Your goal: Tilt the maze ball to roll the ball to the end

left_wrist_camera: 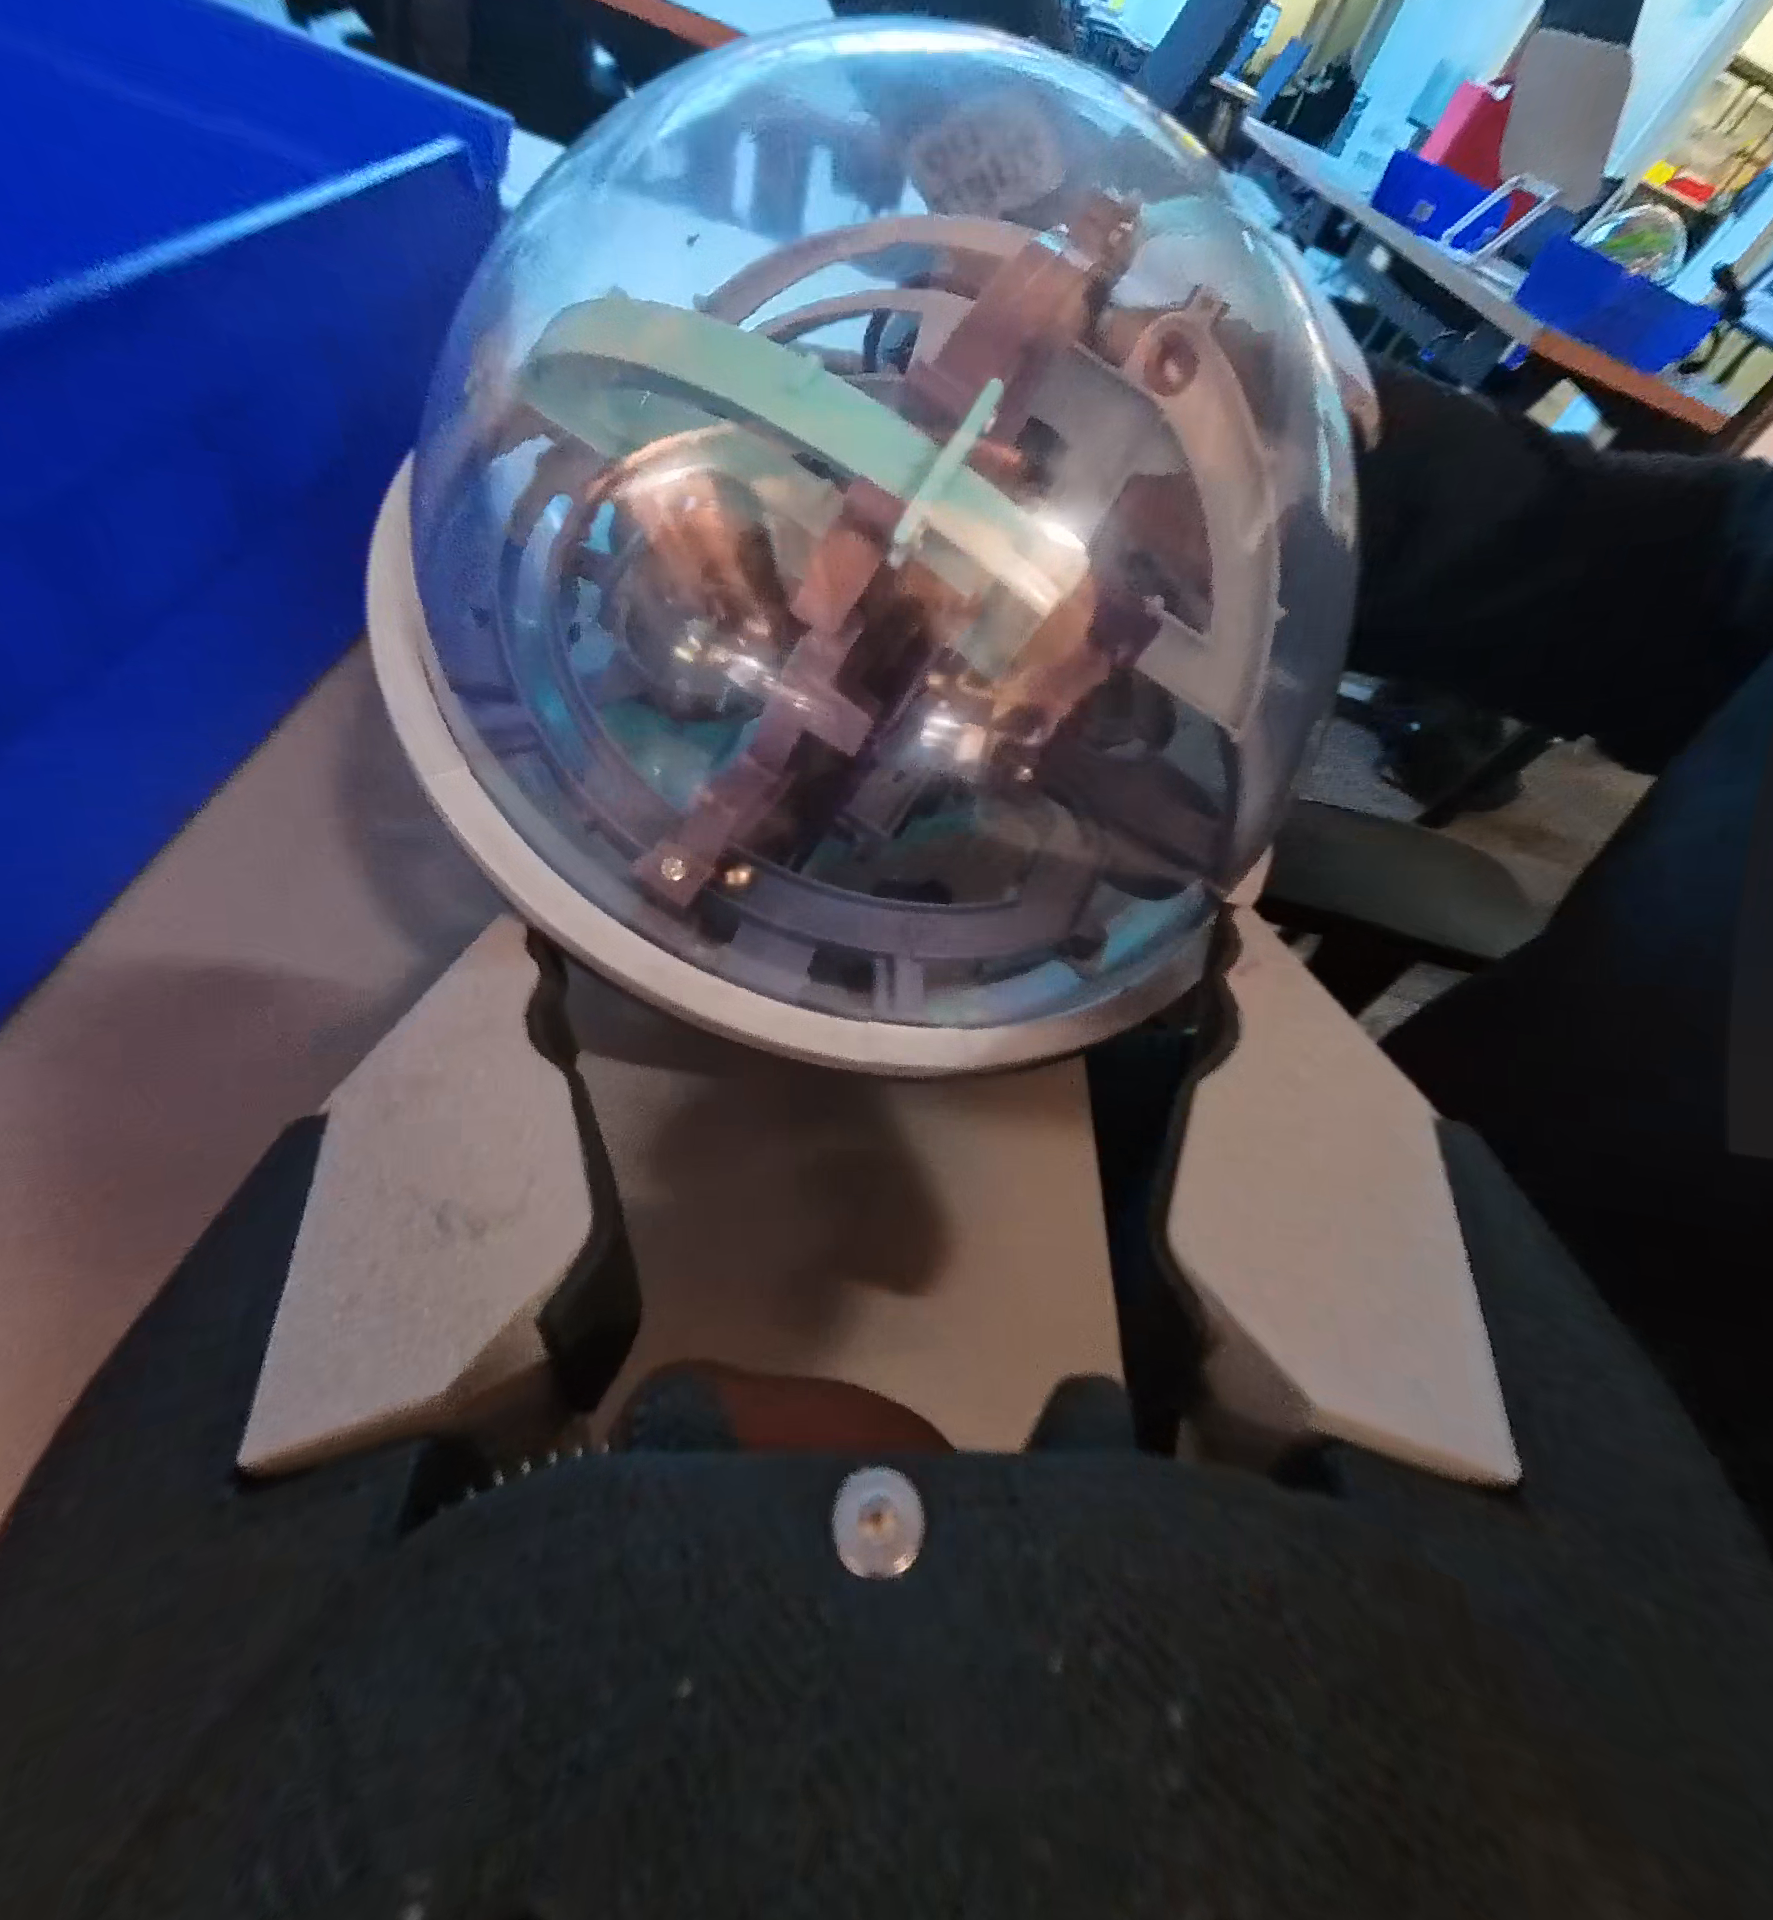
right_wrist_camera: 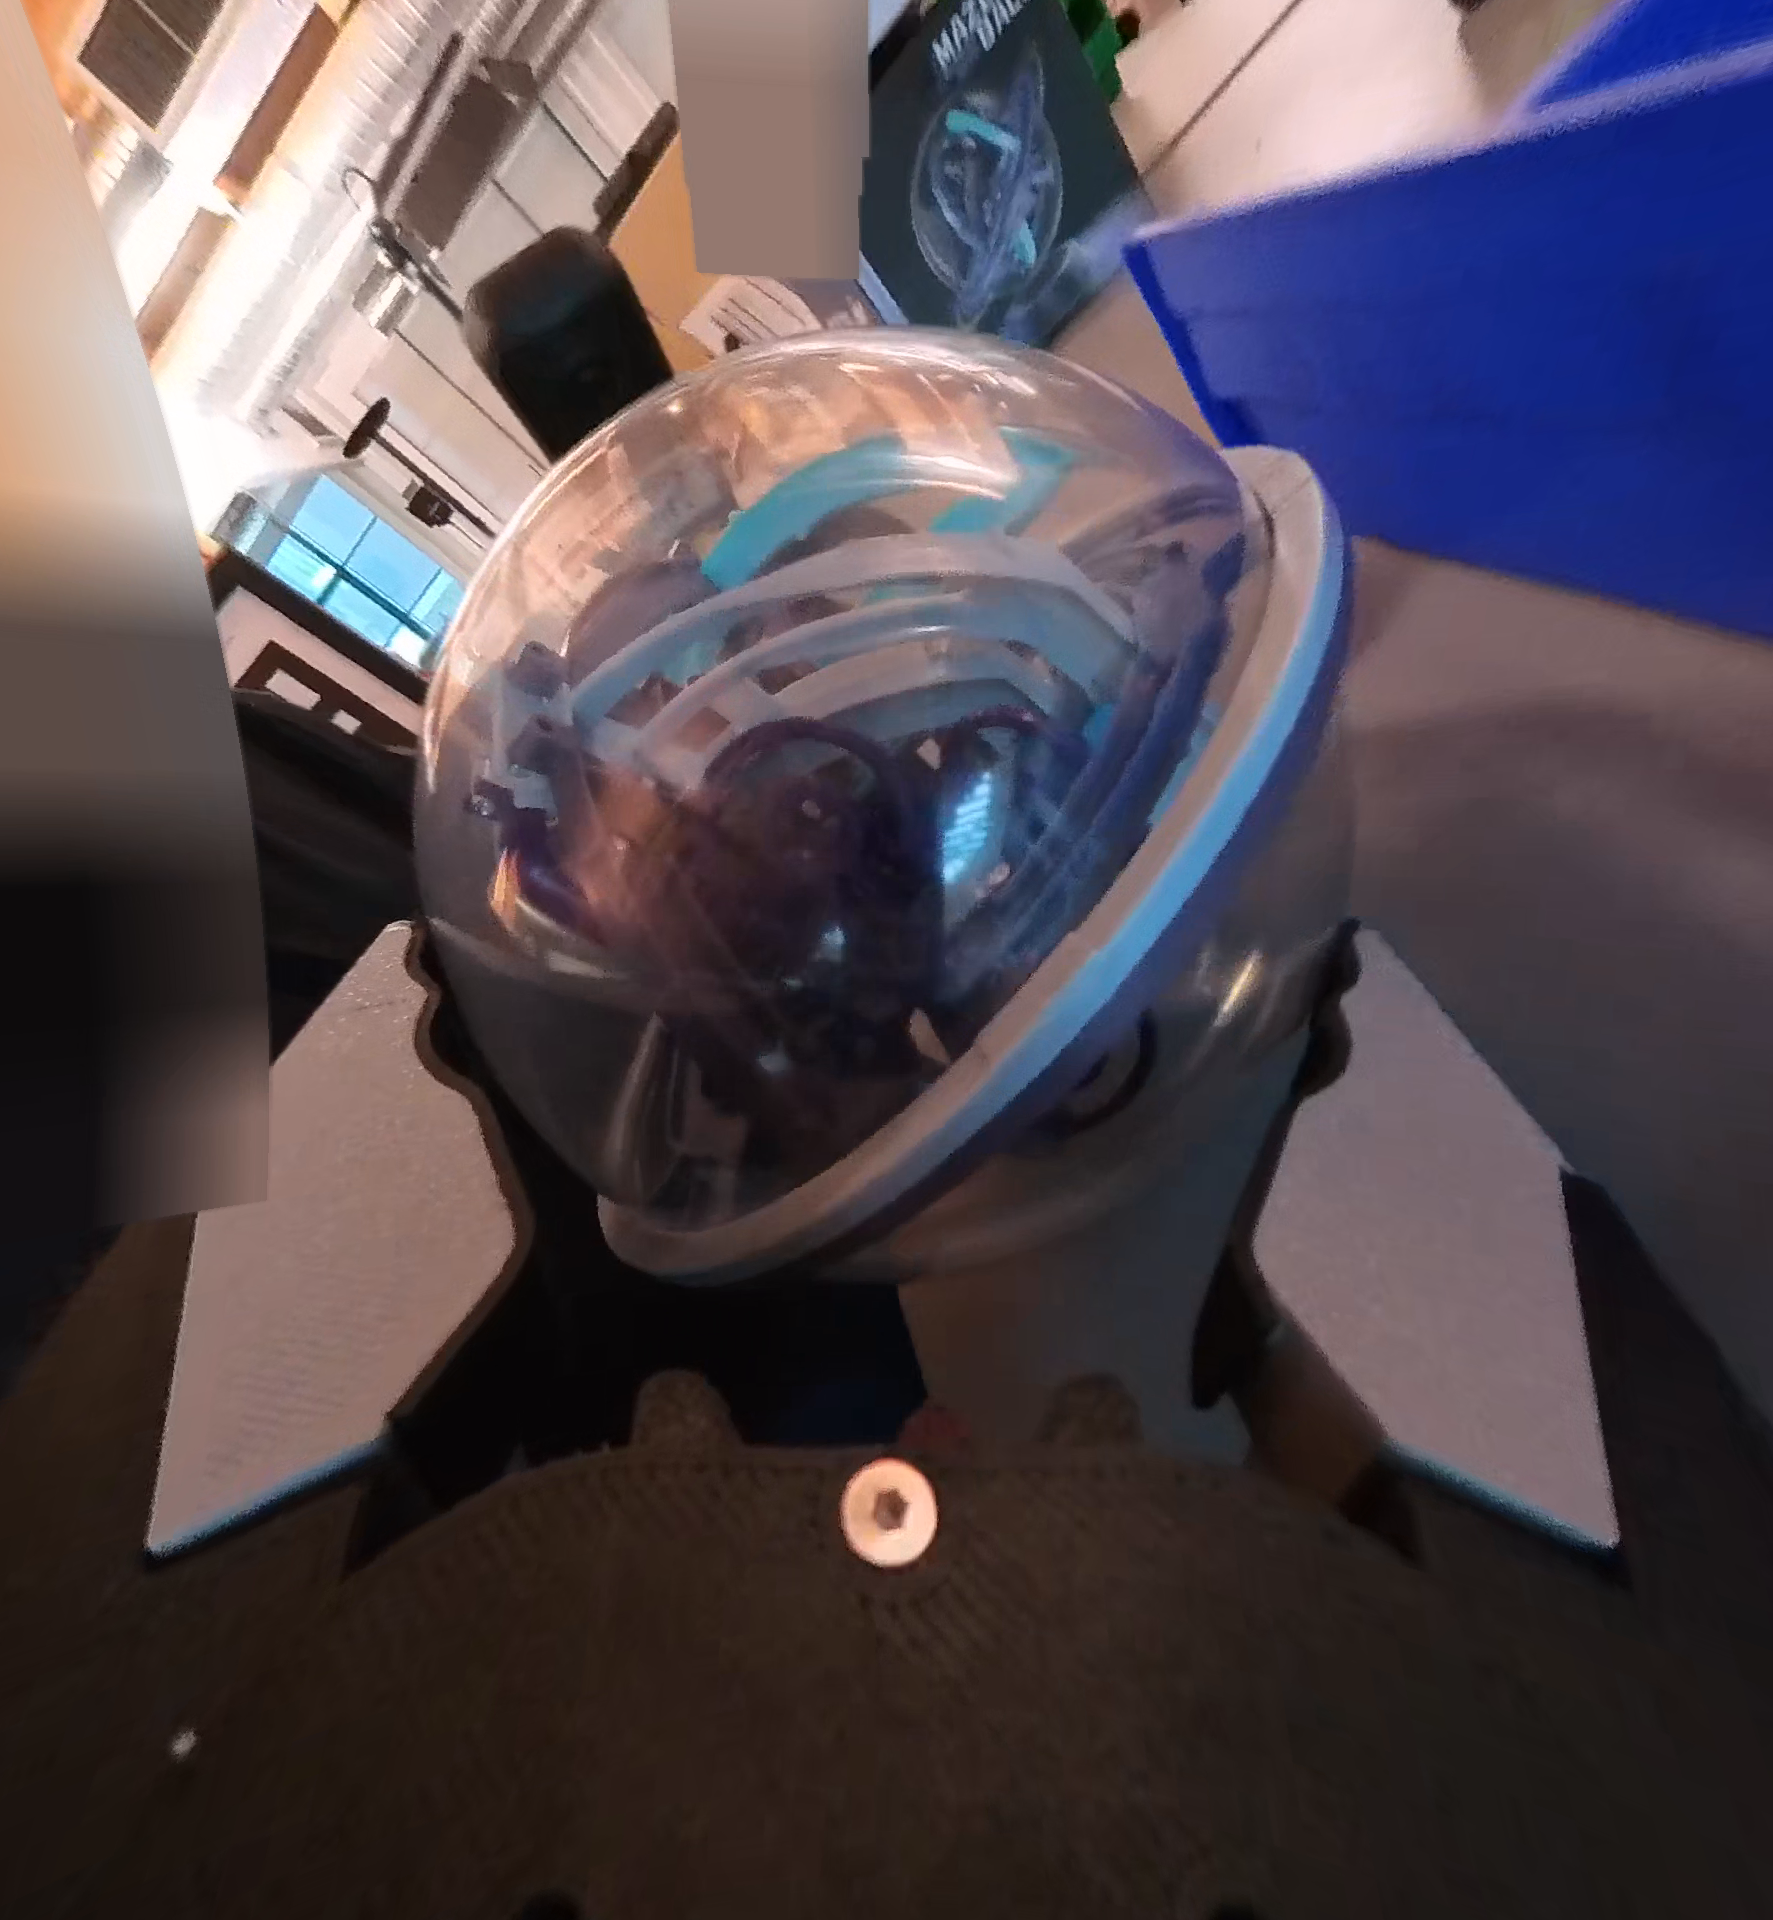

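The maze ball (left_wrist_camera: 882,582), a clear glossy plastic sphere with curved pale tracks and a grey equator ring, is held above the smooth bench (left_wrist_camera: 186,935). Both left gripper (left_wrist_camera: 877,966) and right gripper (right_wrist_camera: 882,997) pinch it between flat grey fingers (left_wrist_camera: 446,1195), beside a blue bin (left_wrist_camera: 134,416).

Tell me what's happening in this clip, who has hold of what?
A person is working two handheld grippers on one clear maze ball. The left gripper and the right gripper each have their fingers spread around the sphere's lower part, pressed to its sides. The ball is tilted, its pale ring running at a slant, above a tan table. A blue bin sits beside it. The small rolling ball inside cannot be picked out clearly.
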A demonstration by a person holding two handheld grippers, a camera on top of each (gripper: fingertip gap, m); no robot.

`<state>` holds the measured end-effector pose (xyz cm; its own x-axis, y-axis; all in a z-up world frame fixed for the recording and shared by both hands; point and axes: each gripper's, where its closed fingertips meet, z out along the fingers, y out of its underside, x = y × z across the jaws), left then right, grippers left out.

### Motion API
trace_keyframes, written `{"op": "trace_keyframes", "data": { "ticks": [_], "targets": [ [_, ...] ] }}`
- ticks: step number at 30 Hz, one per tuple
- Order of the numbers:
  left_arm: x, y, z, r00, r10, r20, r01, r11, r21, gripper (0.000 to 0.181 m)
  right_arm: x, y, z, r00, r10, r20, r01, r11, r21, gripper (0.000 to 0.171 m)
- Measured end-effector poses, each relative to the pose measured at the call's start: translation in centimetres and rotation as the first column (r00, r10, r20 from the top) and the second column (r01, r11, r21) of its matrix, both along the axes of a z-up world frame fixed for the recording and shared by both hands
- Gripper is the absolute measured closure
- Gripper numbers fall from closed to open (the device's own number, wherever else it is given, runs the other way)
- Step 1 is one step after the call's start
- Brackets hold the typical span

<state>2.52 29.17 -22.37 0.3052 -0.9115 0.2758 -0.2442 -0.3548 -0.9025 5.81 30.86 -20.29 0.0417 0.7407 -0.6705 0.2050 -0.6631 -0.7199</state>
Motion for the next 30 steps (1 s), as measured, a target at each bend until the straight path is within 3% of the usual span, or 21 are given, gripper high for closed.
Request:
{"op": "trace_keyframes", "data": {
  "ticks": [1, 16, 30],
  "targets": [
    [-0.1, 0.2, 0.2, 1.000, 0.008, -0.005, -0.008, 1.000, 0.018, 0.062, -0.1, 0.2, 0.3, 1.000, 0.001, -0.012, -0.001, 1.000, 0.020, 0.016],
    [-2.1, 0.7, 3.8, 0.989, 0.114, -0.091, -0.094, 0.976, 0.194, 0.061, -2.2, 0.8, 4.2, 0.981, 0.047, -0.188, -0.013, 0.984, 0.179, 0.015],
    [-2.9, -0.4, 3.7, 0.979, 0.166, -0.117, -0.146, 0.975, 0.166, 0.056, -3.3, -0.5, 3.3, 0.972, 0.075, -0.224, -0.053, 0.994, 0.099, 0.015]
  ]
}}
